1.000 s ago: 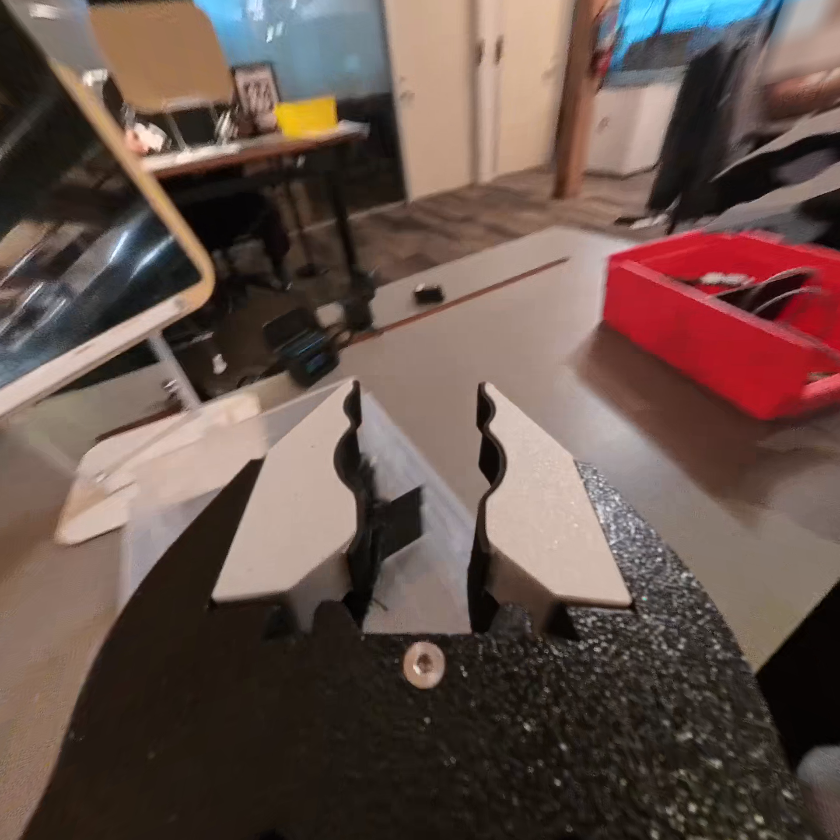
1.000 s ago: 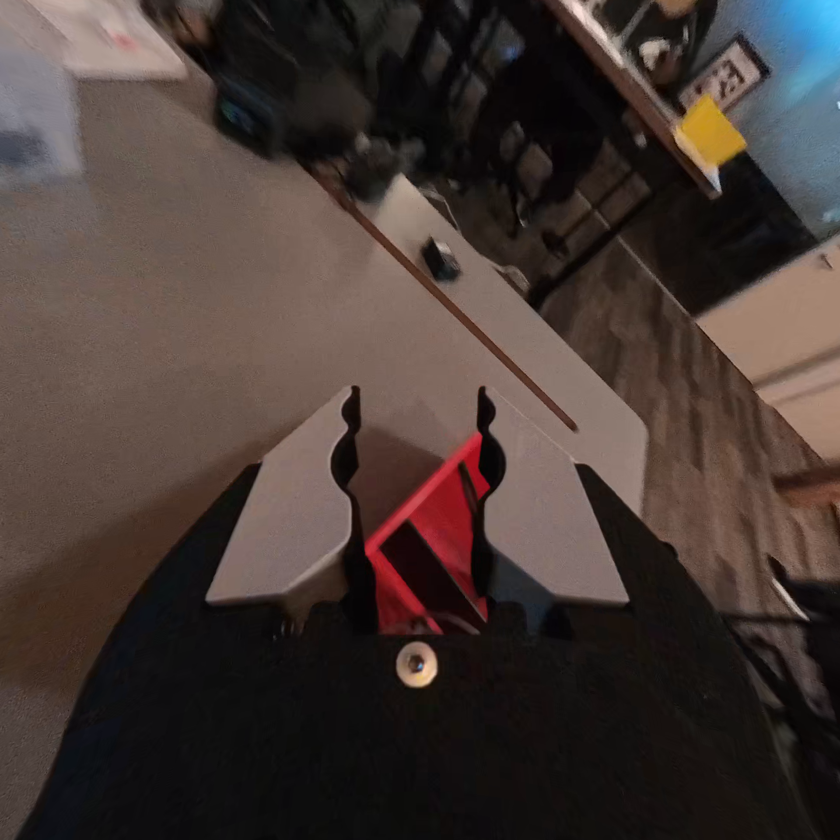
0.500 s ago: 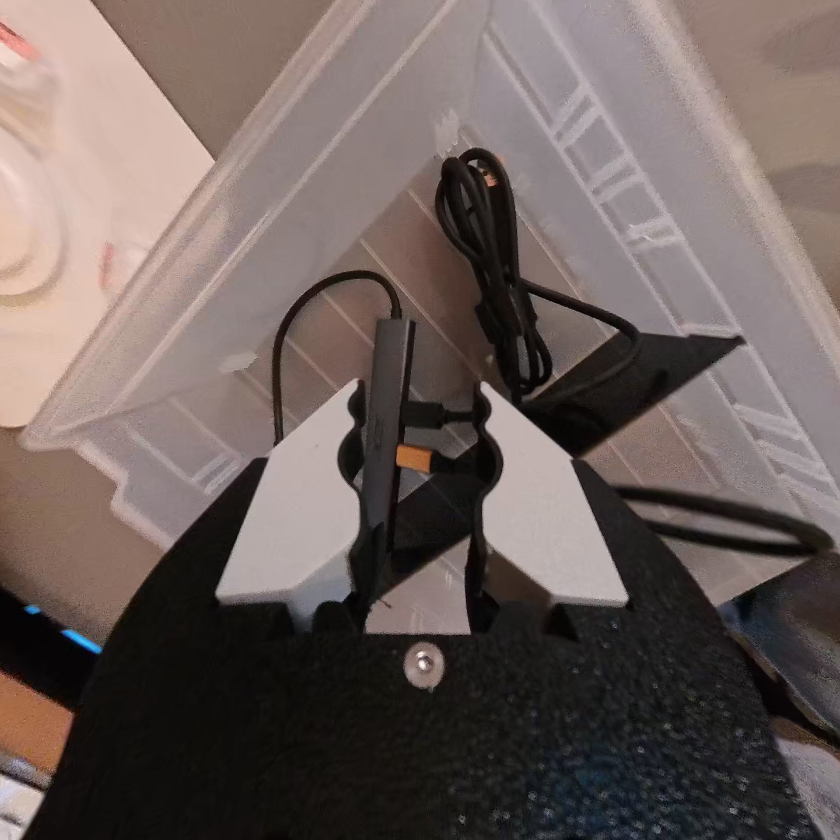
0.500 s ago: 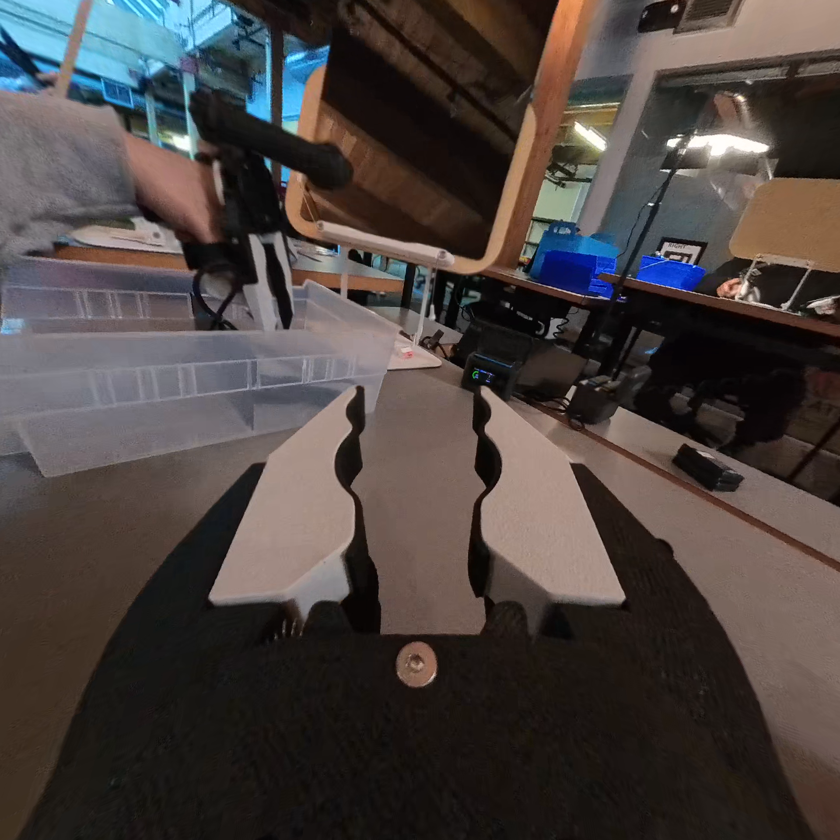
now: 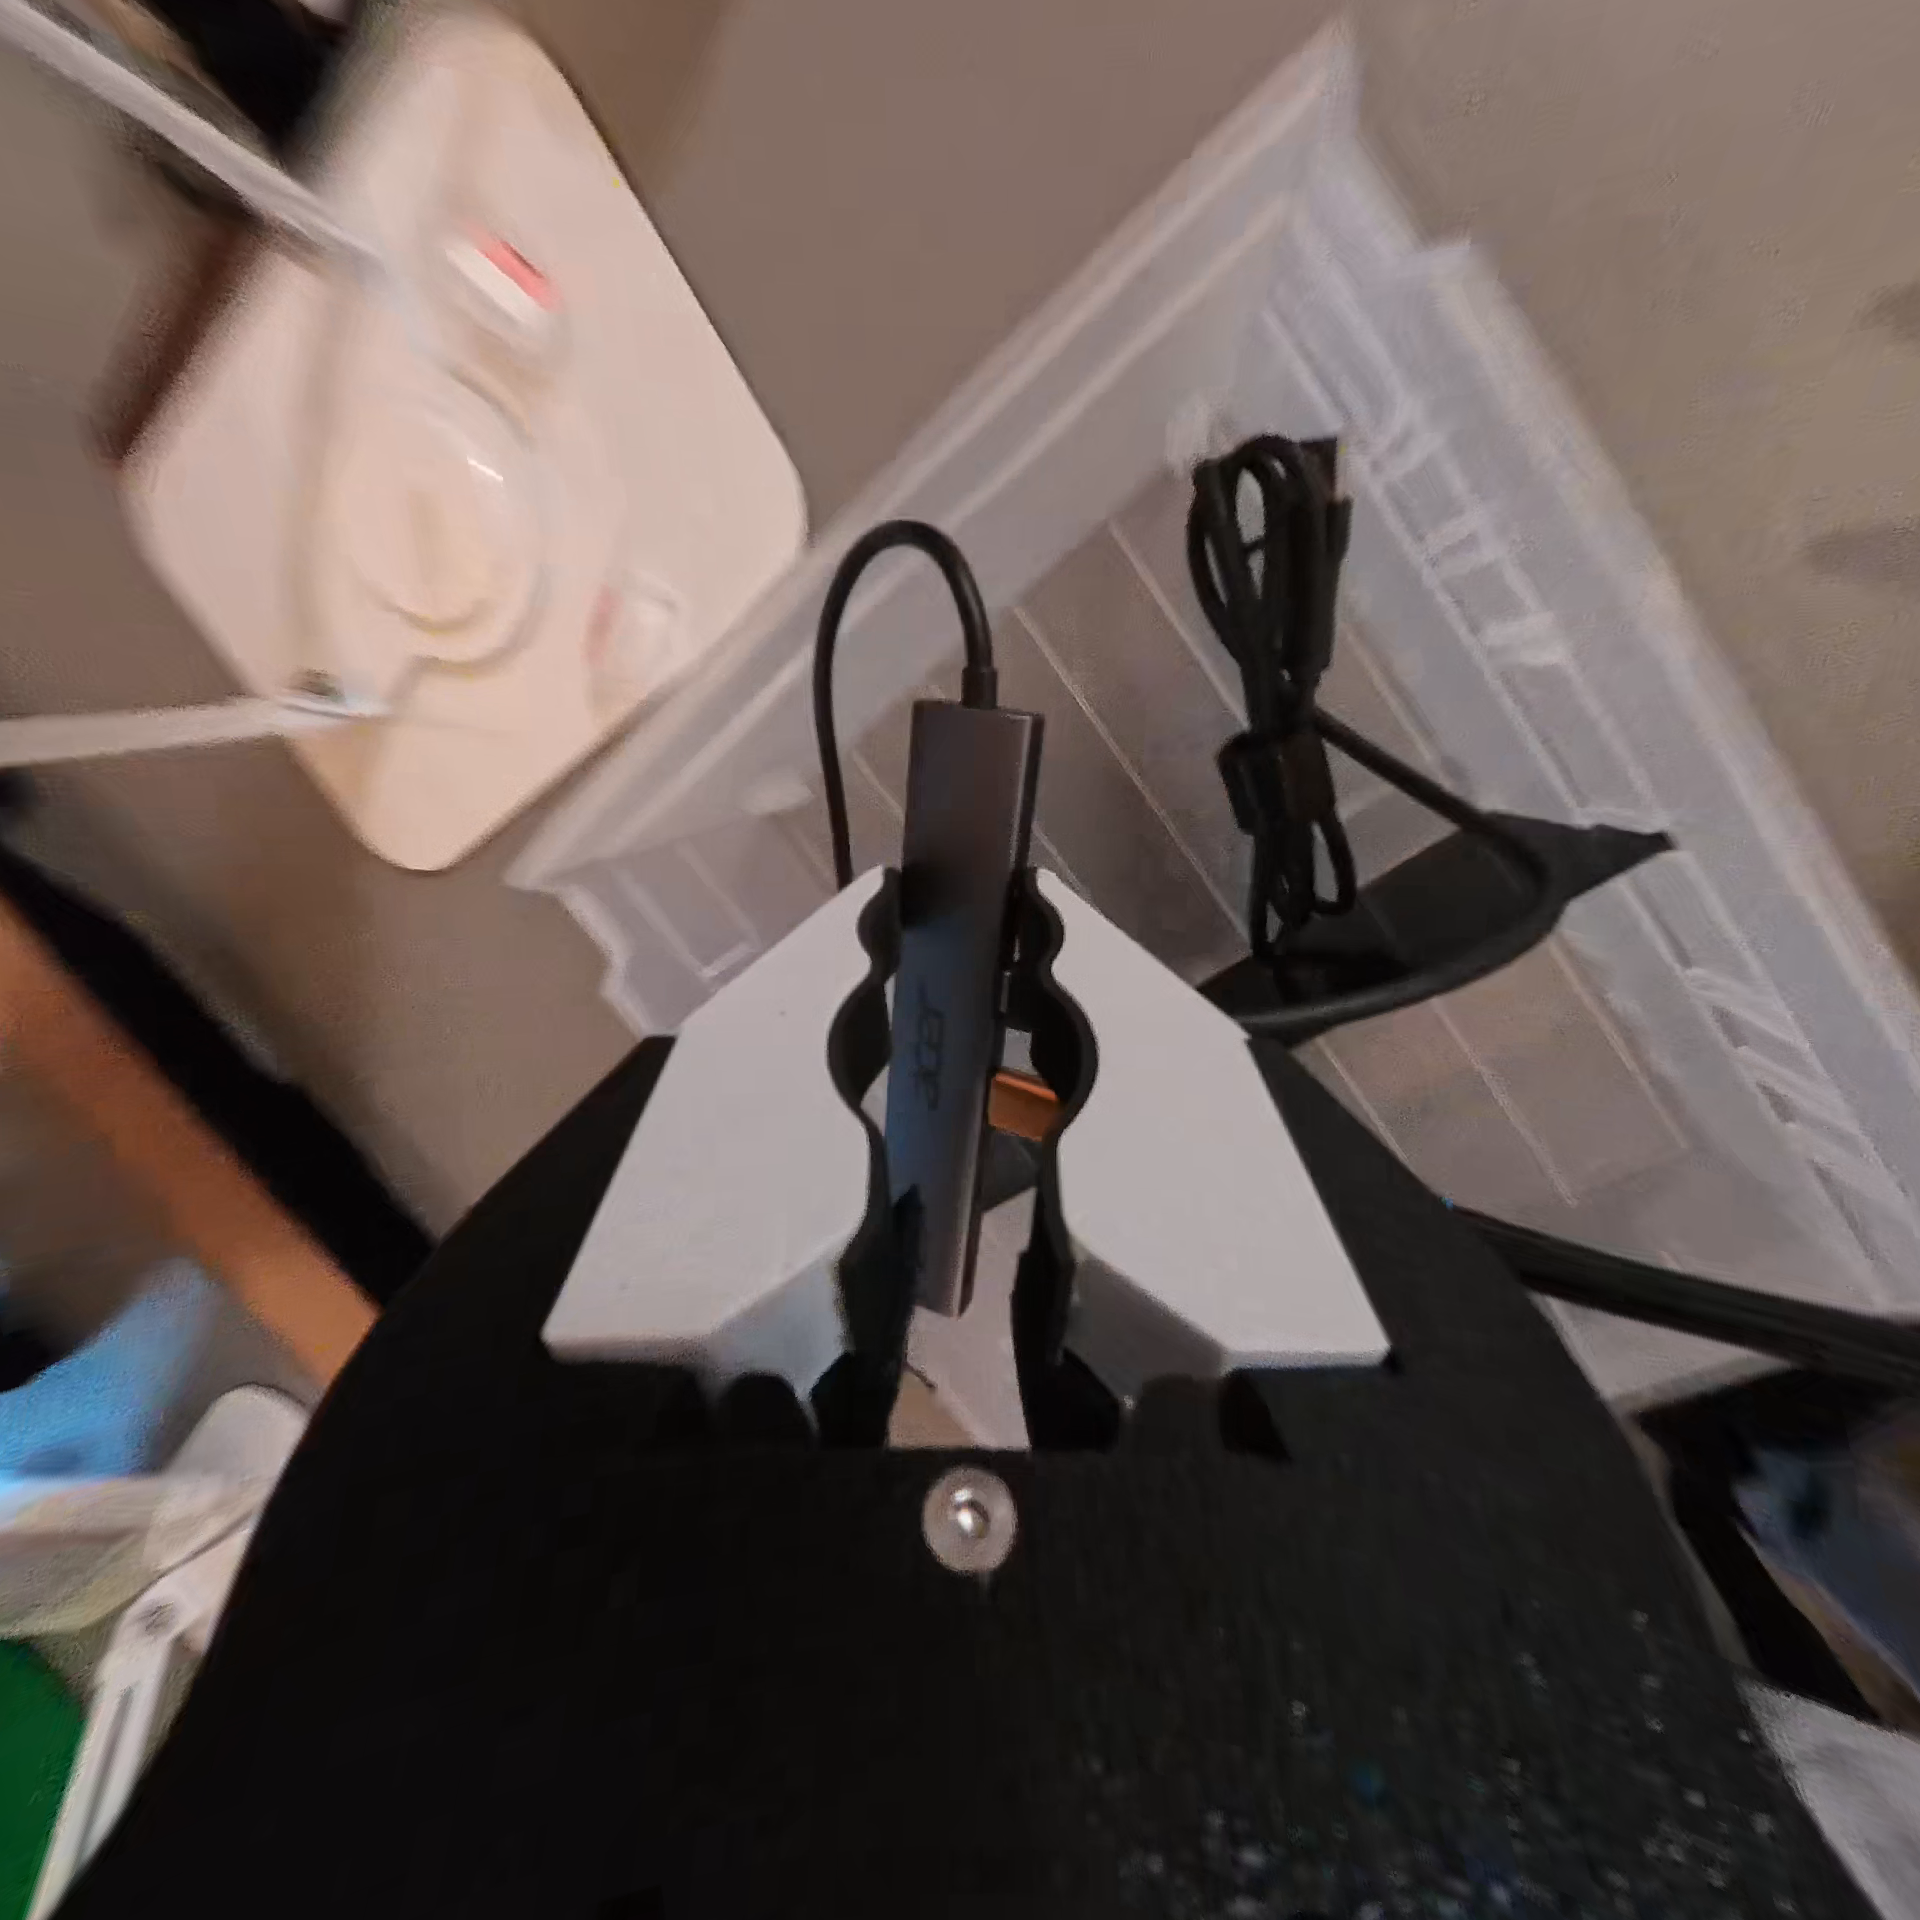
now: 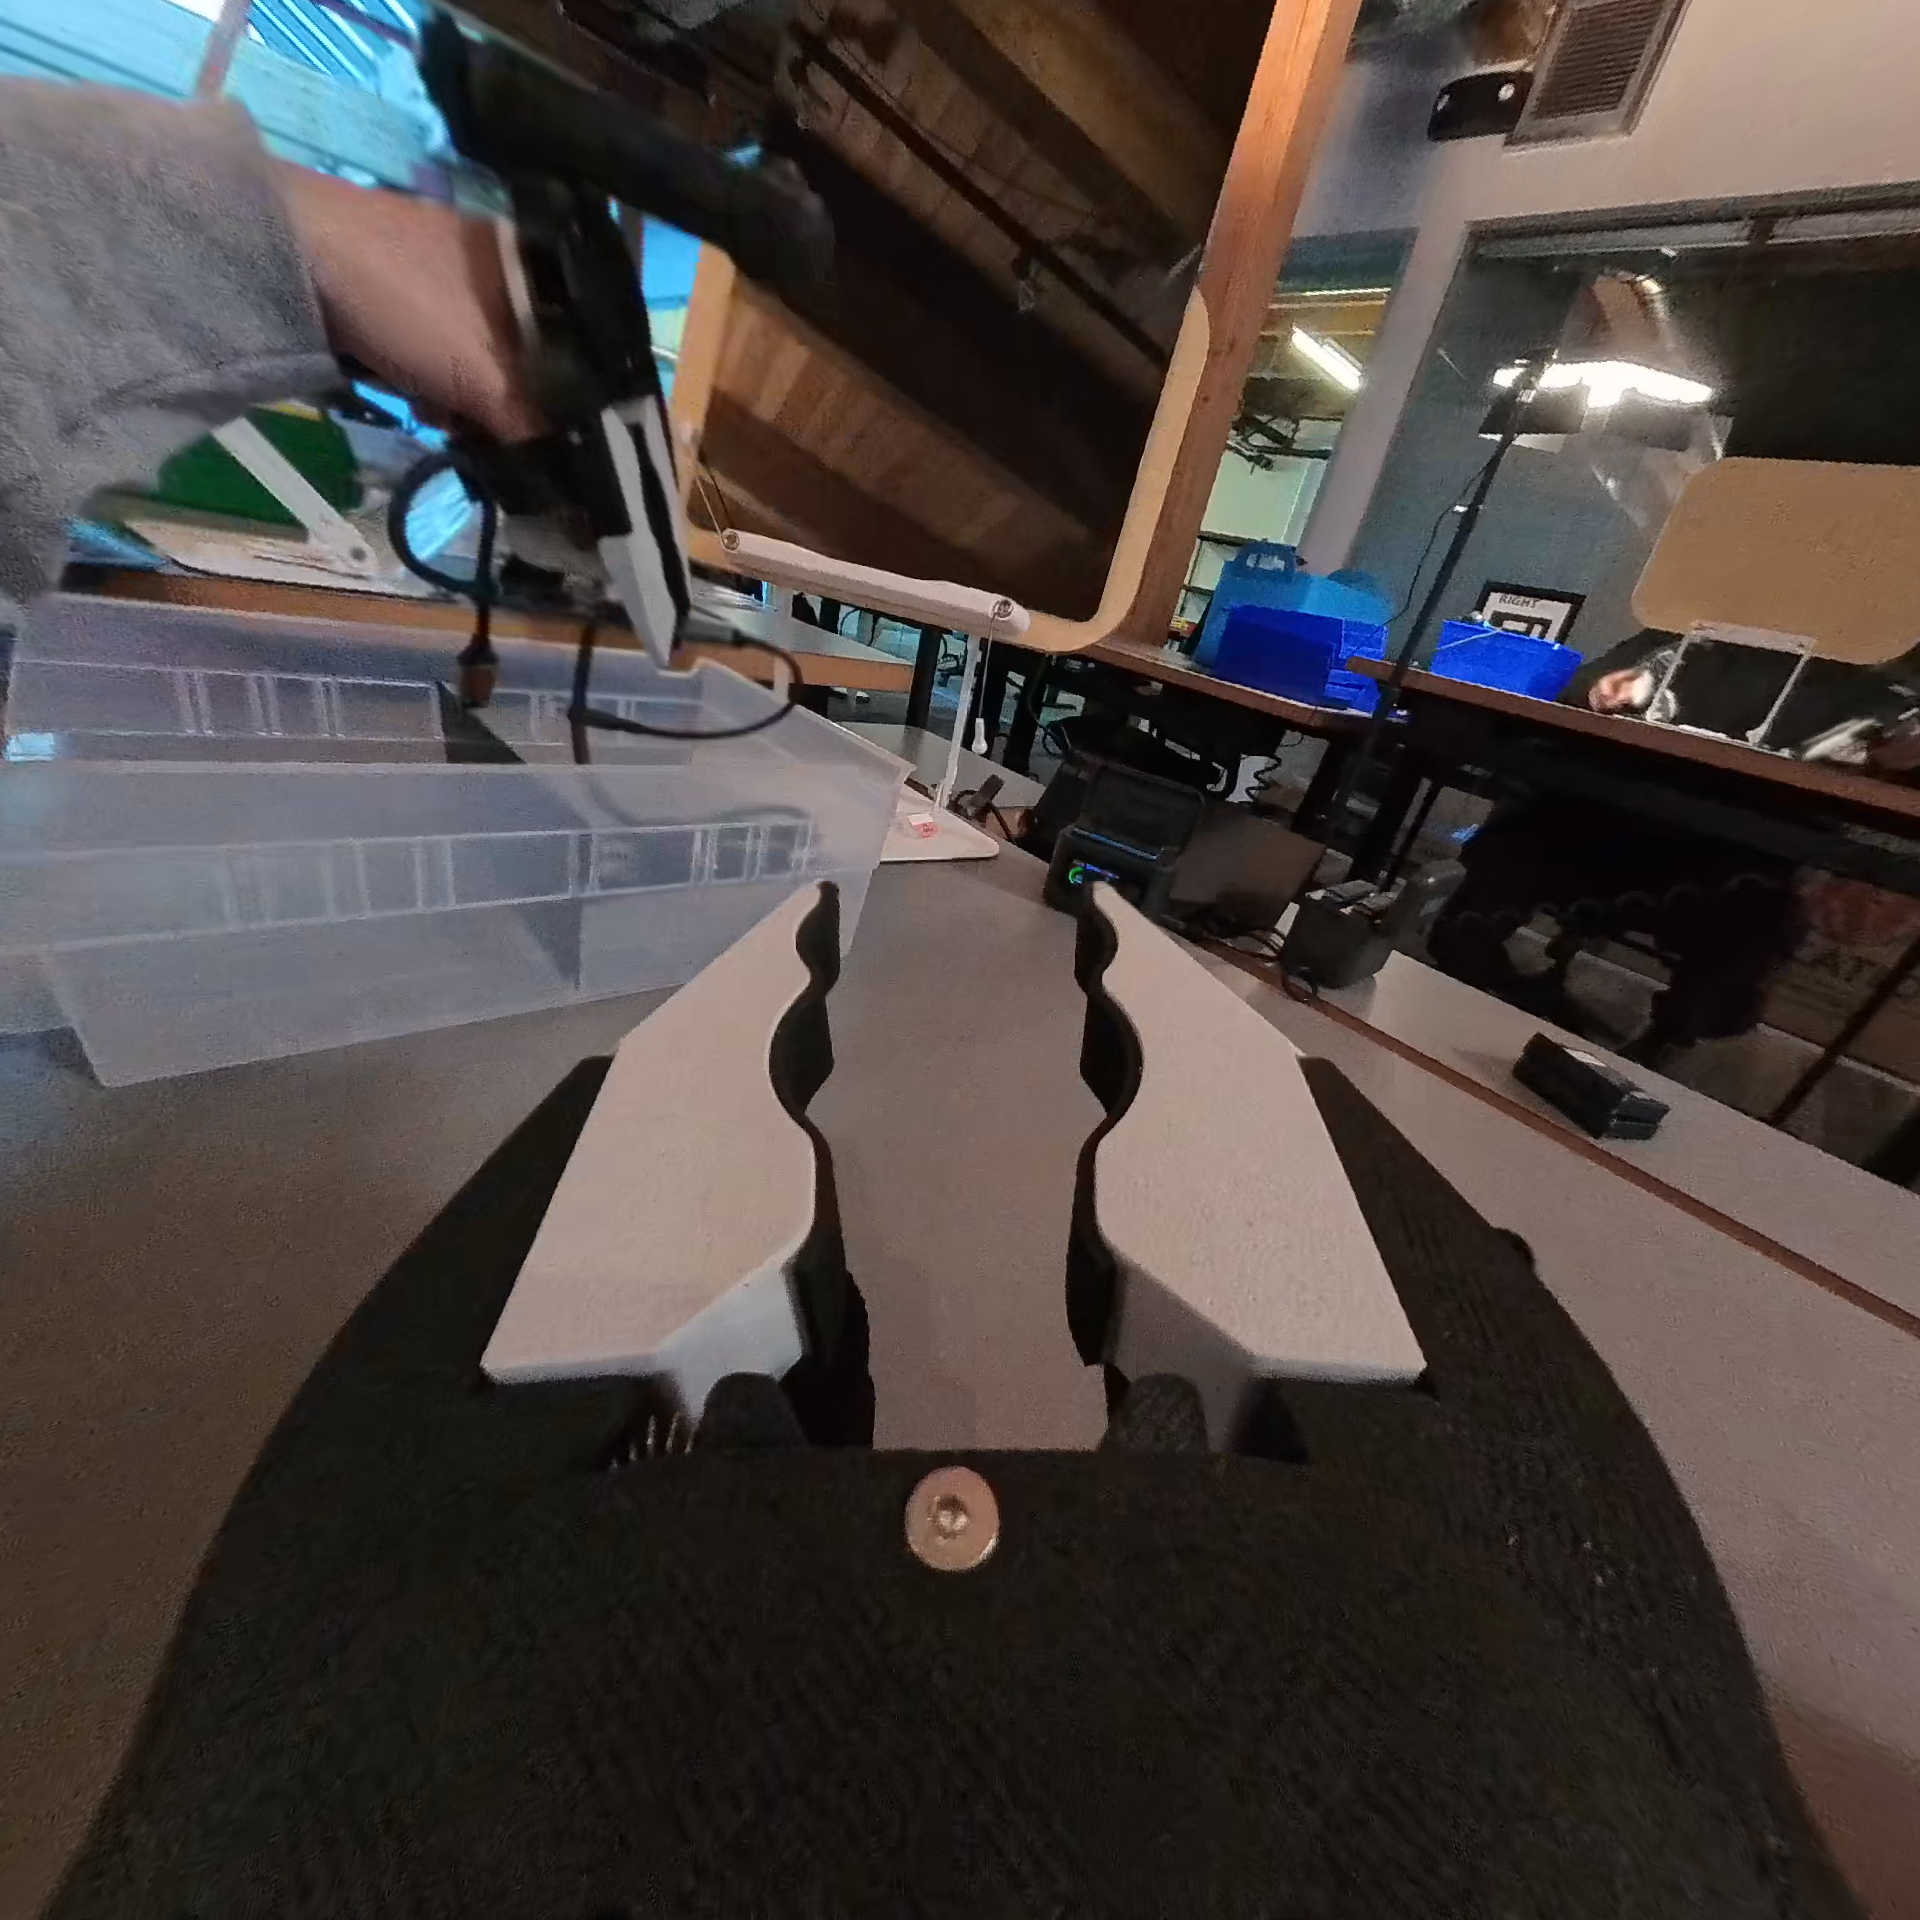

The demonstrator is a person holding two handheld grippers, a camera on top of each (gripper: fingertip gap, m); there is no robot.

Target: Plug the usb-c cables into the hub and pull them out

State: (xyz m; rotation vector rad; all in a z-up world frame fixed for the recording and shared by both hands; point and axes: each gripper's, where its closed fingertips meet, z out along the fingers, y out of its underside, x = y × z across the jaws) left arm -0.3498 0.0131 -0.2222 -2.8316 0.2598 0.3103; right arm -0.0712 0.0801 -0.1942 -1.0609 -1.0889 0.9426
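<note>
From the left gripper we look steeply down, close into the clear bin; from the right gripper, low across the table, we share that bin.

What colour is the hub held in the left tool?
Dark grey hub; the left wrist view shows it best.

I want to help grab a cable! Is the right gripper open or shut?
Open. The right gripper has its jaws apart, with only bare grey tabletop between them.

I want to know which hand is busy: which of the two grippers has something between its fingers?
The left gripper: its white fingers are closed on the slim grey hub above the clear bin. The right gripper is open, showing only bare table.
</note>
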